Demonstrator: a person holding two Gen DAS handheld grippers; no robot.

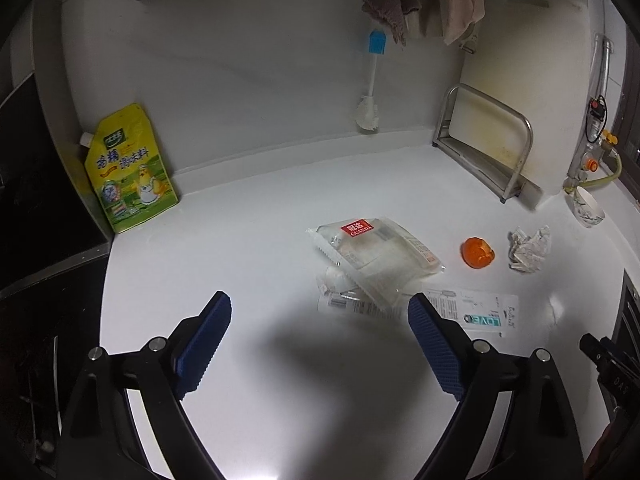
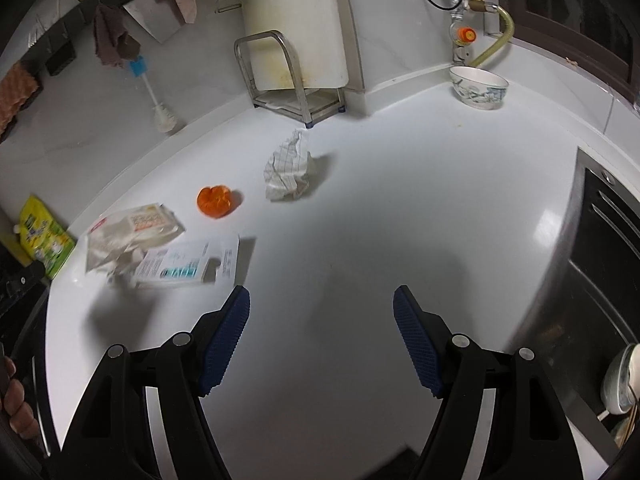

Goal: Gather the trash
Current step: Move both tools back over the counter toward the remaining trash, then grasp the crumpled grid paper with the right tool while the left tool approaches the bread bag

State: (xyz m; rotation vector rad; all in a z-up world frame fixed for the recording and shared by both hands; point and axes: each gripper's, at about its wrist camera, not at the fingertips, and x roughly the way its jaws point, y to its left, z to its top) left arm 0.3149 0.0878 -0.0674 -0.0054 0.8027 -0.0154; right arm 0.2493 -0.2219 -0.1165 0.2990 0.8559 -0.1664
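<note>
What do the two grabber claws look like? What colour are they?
Both look alike. The left gripper has black plastic arms shaped like a wide V, with round silver bolts at the joints. Its fingers wear dark blue rubbery pads with a bumpy grid pattern and a toothed edge. The right gripper is built the same: black frame, silver bolts, blue ridged pads. No cables show.

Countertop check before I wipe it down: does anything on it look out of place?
Yes. Loose litter lies mid-counter: a clear wrapper overlapping a flat printed card, an orange peel and a crumpled paper beside it. Nothing looks spilled.
</note>
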